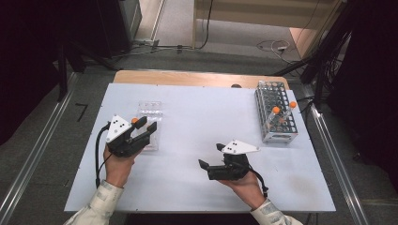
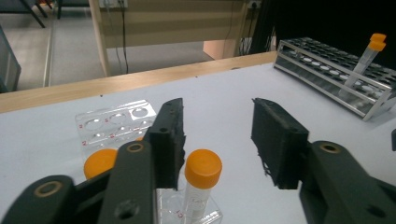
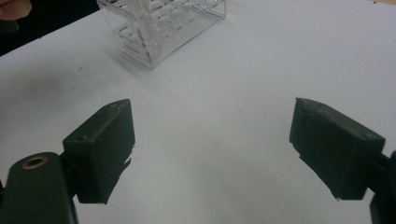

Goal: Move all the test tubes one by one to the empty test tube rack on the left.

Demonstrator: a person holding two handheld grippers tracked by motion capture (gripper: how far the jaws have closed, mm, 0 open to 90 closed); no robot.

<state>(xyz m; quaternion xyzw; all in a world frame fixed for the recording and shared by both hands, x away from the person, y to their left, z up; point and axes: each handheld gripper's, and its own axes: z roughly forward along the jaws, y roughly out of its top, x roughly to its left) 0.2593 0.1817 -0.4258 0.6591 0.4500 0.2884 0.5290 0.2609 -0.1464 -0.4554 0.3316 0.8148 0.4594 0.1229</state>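
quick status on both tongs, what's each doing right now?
Left tongs: open, holding nothing; an orange-capped tube stands between the jaws in the clear rack.
Right tongs: open, empty.

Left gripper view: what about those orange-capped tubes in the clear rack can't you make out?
- Second orange cap: its tube is hidden behind the left gripper jaw.
- Nearer tube: its bottom is cut off by the lower edge.
- Clear rack: red markings too small to read.
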